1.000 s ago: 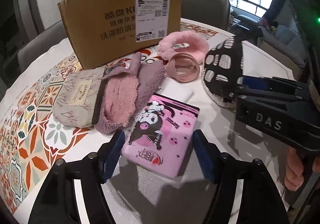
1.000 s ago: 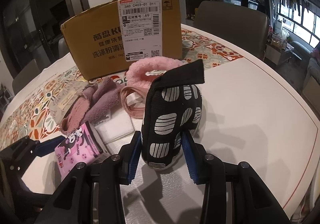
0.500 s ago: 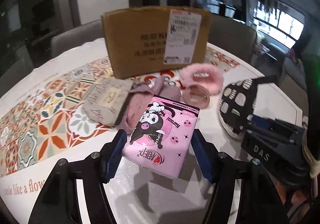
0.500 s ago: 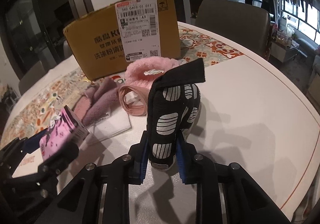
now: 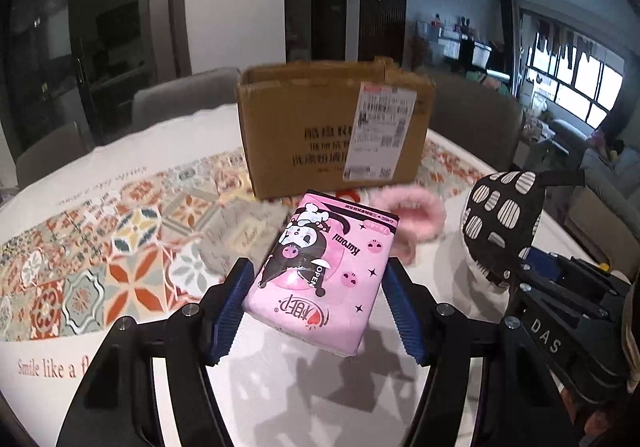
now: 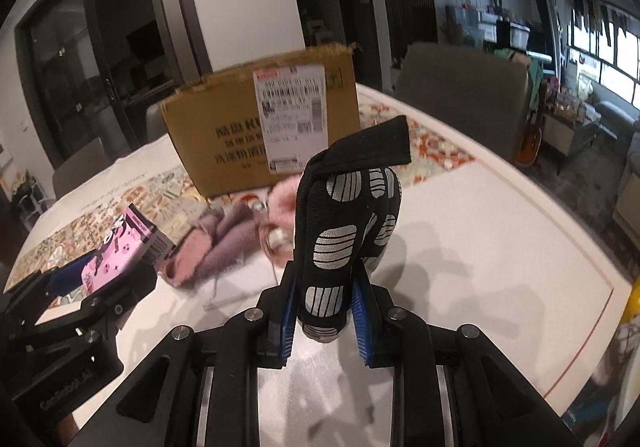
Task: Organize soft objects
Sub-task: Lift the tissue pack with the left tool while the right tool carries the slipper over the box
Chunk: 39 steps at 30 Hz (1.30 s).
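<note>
My left gripper [image 5: 320, 303] is shut on a pink Kuromi tissue pack [image 5: 324, 271] and holds it above the table. In the right wrist view the same pack [image 6: 120, 247] shows at the left edge. My right gripper [image 6: 324, 315] is shut on a black slipper sock with silver grip patches [image 6: 344, 223], lifted off the white tabletop; in the left wrist view it [image 5: 500, 223] hangs at the right. On the table behind lie a fluffy pink hair band [image 5: 412, 215], a mauve and pink folded cloth [image 6: 216, 247] and a beige pouch [image 5: 240, 235].
An open cardboard box [image 5: 332, 131] with a shipping label stands at the back of the round table [image 6: 500, 267], on a patterned cloth [image 5: 100, 247]. Grey chairs [image 6: 460, 95] ring the far side. A white flat packet [image 6: 240, 283] lies near the cloth pile.
Both grippers have risen with their loads: the tissue pack came off the table and tilted upright, and the right jaws closed tighter on the sock and lifted it.
</note>
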Available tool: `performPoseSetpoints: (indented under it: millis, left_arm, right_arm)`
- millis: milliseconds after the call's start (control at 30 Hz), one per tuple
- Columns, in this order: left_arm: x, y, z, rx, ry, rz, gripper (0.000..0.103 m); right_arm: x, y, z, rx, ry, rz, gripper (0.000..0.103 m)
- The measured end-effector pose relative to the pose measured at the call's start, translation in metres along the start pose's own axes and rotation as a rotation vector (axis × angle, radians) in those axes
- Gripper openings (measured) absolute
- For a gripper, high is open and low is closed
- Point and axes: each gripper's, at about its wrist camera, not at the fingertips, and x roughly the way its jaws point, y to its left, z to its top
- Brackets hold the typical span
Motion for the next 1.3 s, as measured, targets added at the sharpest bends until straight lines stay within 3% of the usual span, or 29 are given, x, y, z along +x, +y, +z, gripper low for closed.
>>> performPoseSetpoints:
  millis: [767,1300]
  left_arm:
    - [-0.033,-0.008,0.099,0.063,-0.224,0.074,0.066]
    - [-0.004,-0.003,0.162,0.13,-0.203,0.093,0.065]
  right_arm:
    - [-0.035,0.01,0.098,-0.1,-0.197,0.049,0.026]
    - [-0.019,0.028,0.169,-0.244,-0.211,0.08,0.026]
